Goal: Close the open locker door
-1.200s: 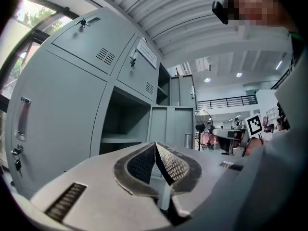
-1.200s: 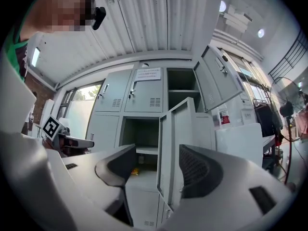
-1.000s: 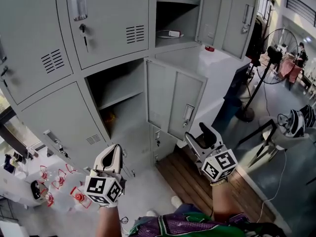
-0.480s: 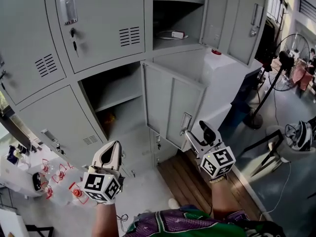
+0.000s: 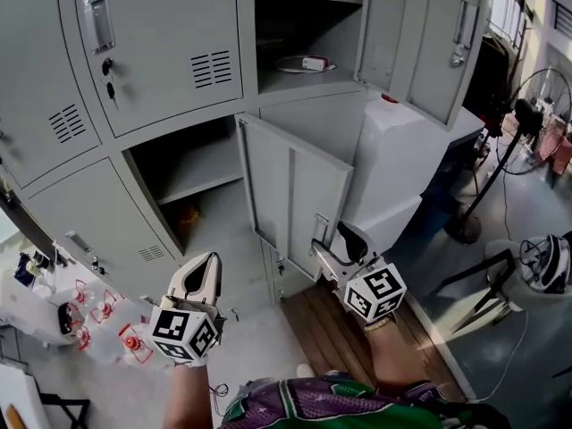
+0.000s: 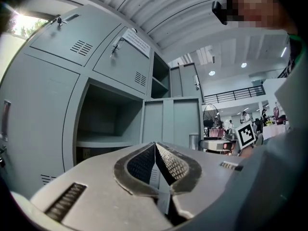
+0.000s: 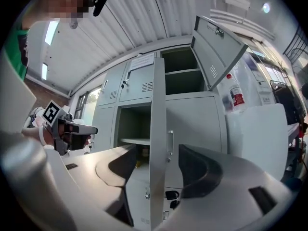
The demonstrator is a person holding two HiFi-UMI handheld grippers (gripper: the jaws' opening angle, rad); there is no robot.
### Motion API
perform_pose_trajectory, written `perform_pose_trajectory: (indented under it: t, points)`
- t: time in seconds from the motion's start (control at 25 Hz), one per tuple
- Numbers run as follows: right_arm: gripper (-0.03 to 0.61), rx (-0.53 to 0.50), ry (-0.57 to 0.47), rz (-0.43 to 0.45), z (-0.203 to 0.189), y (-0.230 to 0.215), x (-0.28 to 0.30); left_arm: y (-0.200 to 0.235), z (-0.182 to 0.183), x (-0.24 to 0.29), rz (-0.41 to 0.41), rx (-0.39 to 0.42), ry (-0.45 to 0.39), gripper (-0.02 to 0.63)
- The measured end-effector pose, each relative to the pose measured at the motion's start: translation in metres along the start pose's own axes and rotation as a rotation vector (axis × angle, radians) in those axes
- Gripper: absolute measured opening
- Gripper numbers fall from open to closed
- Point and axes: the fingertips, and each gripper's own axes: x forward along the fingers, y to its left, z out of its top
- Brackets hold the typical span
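**While the door juts out, push near its latch**

Left gripper hangs clenched on nothing, clear of the opening. Locker door stands half-open, its free edge between the jaws of the released right gripper; press there, toward the frame. Counted: two grippers, two open compartments.

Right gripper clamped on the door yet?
No: the right gripper has its jaws wide apart, with the door edge between them and neither pad pressing on it.
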Motion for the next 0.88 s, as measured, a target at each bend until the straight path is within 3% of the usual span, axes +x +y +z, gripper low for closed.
perform_pose_trajectory:
  t: [0.32,0.88]
  points:
    - [0.242,0.006,0.012,0.108,-0.021,0.000,0.000,-0.016,-0.004,0.011,0.049,0.027,0.014,0.023]
    - [0.147,-0.013,-0.010,0.256,-0.021,0.004,0.005,-0.039,-0.023,0.016,0.111,0.030,0.020,0.023]
